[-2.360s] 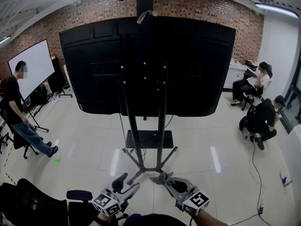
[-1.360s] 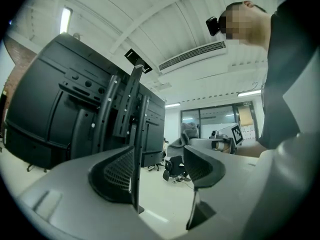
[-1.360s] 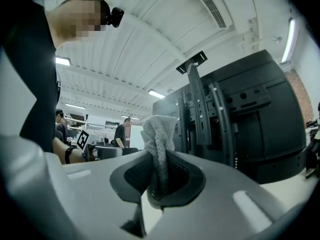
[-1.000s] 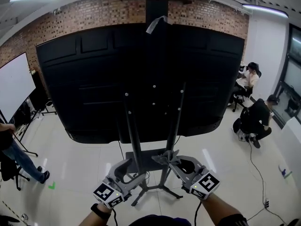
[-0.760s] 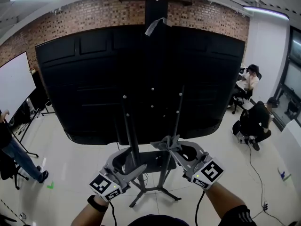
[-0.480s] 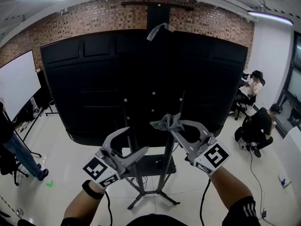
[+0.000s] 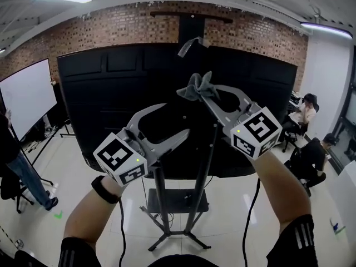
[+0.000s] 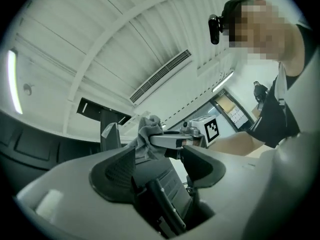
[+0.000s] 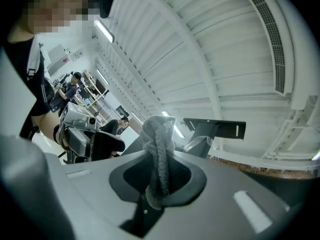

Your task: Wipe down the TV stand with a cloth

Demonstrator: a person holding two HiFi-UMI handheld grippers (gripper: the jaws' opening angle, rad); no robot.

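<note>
You have no readable words, numbers or brand names anywhere in view. The only signs are black-and-white square code patterns, without letters or digits. One is on the left cube (image 7: 119, 159) of your left tool (image 7: 178, 118), near left. The other is on the right cube (image 7: 256, 131) of your right tool (image 7: 207, 96), near right.

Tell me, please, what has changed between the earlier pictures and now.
Both grippers rose from low, near the foot of the stand, to the height of the TV. The right gripper carried the cloth up with it, and the left gripper rose beside it. The person also stepped closer to the stand. Unchanged: the right gripper stays shut on the cloth and the left stays open and empty.
</note>
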